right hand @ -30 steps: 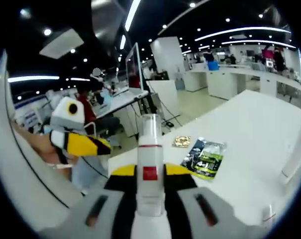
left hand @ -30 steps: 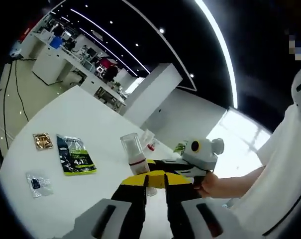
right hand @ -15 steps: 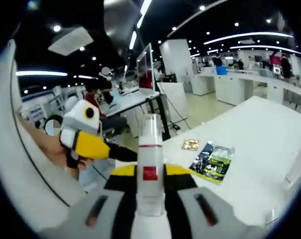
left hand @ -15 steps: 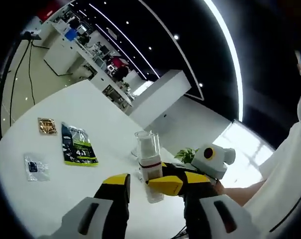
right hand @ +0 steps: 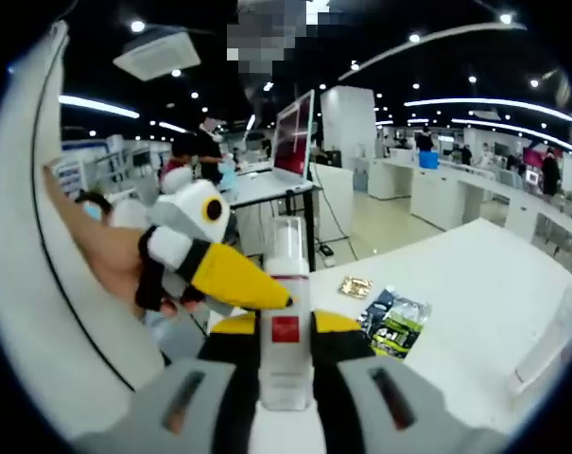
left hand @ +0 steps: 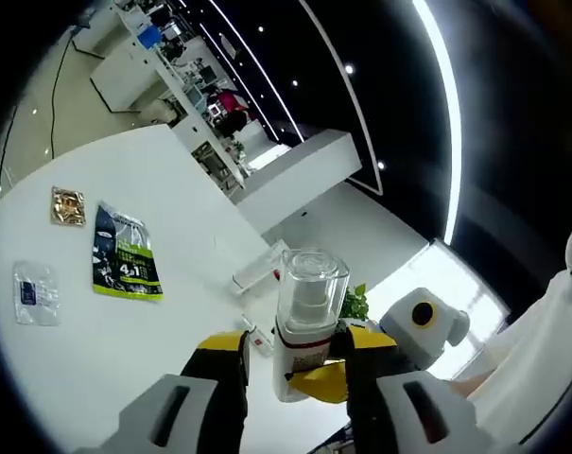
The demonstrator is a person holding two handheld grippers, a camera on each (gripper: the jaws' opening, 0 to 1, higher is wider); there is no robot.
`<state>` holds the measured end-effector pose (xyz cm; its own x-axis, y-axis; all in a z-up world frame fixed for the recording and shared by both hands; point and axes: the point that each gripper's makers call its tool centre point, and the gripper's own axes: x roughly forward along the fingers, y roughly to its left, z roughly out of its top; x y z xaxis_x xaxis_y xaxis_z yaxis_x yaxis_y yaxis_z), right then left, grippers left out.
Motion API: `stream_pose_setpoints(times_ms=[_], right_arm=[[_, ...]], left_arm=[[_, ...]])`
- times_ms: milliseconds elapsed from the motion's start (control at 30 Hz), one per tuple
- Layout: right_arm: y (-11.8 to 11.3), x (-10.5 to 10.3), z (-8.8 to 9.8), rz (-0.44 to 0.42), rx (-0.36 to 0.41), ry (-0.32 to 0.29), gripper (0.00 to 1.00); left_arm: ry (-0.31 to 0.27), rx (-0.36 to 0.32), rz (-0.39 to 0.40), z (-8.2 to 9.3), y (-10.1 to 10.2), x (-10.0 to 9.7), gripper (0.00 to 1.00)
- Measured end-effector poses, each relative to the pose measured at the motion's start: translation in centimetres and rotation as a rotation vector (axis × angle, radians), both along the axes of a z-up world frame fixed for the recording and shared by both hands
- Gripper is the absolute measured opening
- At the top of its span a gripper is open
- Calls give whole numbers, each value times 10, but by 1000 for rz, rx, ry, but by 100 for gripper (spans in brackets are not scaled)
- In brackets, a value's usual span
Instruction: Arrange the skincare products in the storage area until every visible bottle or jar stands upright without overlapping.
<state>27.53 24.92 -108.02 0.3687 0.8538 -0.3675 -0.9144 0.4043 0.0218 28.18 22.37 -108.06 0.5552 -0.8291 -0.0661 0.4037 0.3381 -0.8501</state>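
A big open-plan office runs off behind, dark ceiling crossed by long light strips, rows of white desks and a few people far back. Up front is a large white table (left hand: 125, 322), and everything sits in relation to it.

Held up above the table's near edge is a white pump bottle (right hand: 286, 322) with a clear cap, a thin red band under the cap and a small red square on its body. The right gripper (right hand: 284, 355) has it: its yellow-and-black jaws are closed against the bottle's two sides, and the bottle stands up along them. In the left gripper view the same bottle (left hand: 306, 326) is seen cap-first, with the right gripper's yellow jaw tip showing beside its lower body.

The left gripper (left hand: 290, 364) has its jaws spread apart, one on either side of the bottle; whether either jaw touches it I cannot tell. In the right gripper view the left gripper (right hand: 224, 274) comes in beside the bottle, held in a person's hand (right hand: 125, 270), its yellow tip reaching the bottle near the red band.

Flat on the table, well away from the bottle, lie a green-and-black packet (left hand: 125, 265), a small gold packet (left hand: 68, 205) and a clear sachet (left hand: 32, 291). Closer to the bottle lies a clear tube-like item (left hand: 260, 270), too blurred to identify.
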Motion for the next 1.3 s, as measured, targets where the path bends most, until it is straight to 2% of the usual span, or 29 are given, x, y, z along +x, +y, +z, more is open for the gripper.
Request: stream_pose_setpoints(times_ms=[33,67,233,433,567,600,667,700,733,767,833,867,900,933,1000,1100,1133,1167,1233,1300], right_arm=[[1,0,0,1,-13,-17,18],[1,1,0,-2,-24,-32,18],[-1,6,-1,-14,-40,-50,18],[-6,10,-6,-5,-59,-34,19],[-16,12,-9,-9,-63,-3,27],[-18,11,-10,-5,-55,12,27],[-23,7,-8,9,-23,52,27],[-23,5,-7,13,-6,68,27],[-27,5,-4,-1,40,108,27],[-30,5,1,-8,84,148,27],[-32,7,5,-22,114,175,27],[-34,15,18,-74,190,202,27],[-34,16,21,-80,206,206,27],[-31,19,36,-82,271,212,27],[-27,19,43,-75,297,209,29],[-16,11,42,-26,260,197,30],[-13,3,38,11,223,200,31],[-11,2,37,11,208,195,30],[-8,-7,34,63,164,172,28],[-10,-14,25,95,80,151,23]], left_arm=[[-11,6,-8,1,-1,0,27],[-20,5,-13,3,-1,0,25],[-11,25,1,3,-3,6,23],[-20,89,-21,-1,-7,9,22],[-52,169,-37,-7,-4,13,22],[-67,210,-54,-10,-2,13,22],[-112,318,-112,-16,1,10,22],[-119,332,-119,-17,1,10,22],[-165,384,-153,-18,2,8,22],[-172,407,-178,-19,3,7,22],[-196,440,-199,-21,5,6,22],[-257,453,-243,-18,1,2,22],[-272,454,-255,-16,0,1,22],[-305,474,-282,-15,-2,-3,22],[-329,498,-330,-16,-6,-9,22],[-377,539,-423,-19,-17,-20,22],[-376,558,-447,-21,-19,-24,22],[-409,559,-473,-20,-23,-27,22],[-412,562,-494,-19,-27,-31,22],[-441,556,-538,-16,-32,-37,22]])
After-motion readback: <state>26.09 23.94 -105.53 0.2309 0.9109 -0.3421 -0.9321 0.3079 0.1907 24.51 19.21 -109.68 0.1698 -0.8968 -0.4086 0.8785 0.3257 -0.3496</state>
